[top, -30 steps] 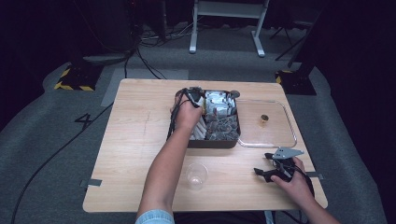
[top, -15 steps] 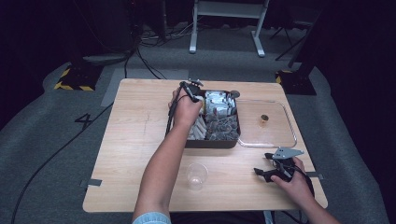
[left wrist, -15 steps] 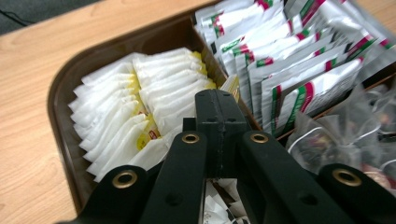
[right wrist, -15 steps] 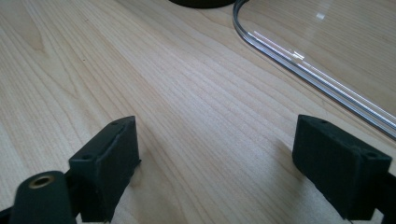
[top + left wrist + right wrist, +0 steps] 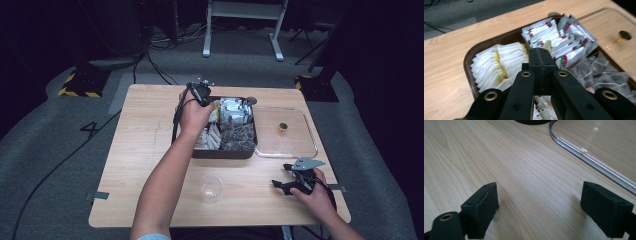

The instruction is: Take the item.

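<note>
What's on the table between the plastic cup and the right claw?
Nothing; in the high view only bare table separates the plastic cup and the right claw.

Grey carpet floor, dark room, wooden table, white frame legs.

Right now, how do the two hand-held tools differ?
The left tool is held up over the brown tray of packets, while the right tool sits low at the bare wooden table beside the clear lid. The left tool's jaws are shut, with a small packet showing just past their tips; the right tool's jaws stand wide apart with nothing between them. Both are black two-jaw tools, each in one hand.
</note>
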`<control>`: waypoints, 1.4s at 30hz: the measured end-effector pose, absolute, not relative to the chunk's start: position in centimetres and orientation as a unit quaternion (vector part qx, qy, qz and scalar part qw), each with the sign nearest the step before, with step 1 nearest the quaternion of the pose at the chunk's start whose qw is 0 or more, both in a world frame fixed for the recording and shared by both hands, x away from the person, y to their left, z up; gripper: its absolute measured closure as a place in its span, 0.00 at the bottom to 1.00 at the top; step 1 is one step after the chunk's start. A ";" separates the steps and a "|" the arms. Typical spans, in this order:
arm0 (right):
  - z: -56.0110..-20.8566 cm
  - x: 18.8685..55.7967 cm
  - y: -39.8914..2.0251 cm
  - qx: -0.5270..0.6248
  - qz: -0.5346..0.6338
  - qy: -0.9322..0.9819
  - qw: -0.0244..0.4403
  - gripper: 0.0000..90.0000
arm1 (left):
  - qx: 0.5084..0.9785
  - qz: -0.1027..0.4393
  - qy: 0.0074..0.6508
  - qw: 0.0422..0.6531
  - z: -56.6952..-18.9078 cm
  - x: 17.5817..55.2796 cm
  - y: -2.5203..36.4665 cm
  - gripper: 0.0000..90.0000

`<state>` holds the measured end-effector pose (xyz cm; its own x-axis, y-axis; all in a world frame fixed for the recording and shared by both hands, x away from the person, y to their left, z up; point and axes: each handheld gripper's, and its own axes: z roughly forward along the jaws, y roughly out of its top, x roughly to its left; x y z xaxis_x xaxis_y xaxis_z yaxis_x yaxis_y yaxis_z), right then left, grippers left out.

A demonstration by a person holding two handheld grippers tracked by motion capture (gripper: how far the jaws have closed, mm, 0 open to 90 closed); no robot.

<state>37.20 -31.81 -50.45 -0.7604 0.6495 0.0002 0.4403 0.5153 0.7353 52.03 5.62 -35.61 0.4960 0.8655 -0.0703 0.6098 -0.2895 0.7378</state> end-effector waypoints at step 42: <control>-50.5 37.2 -31.8 0.316 0.376 0.859 0.141 0.16 | 0.806 0.137 0.324 0.476 -31.0 37.2 8.4 1.00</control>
<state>37.24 -31.79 -50.46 -0.7602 0.6497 -0.0034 0.4382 0.5166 0.7356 37.17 8.41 -30.95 0.7522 0.6529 -0.0889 0.3925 -0.3355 0.8564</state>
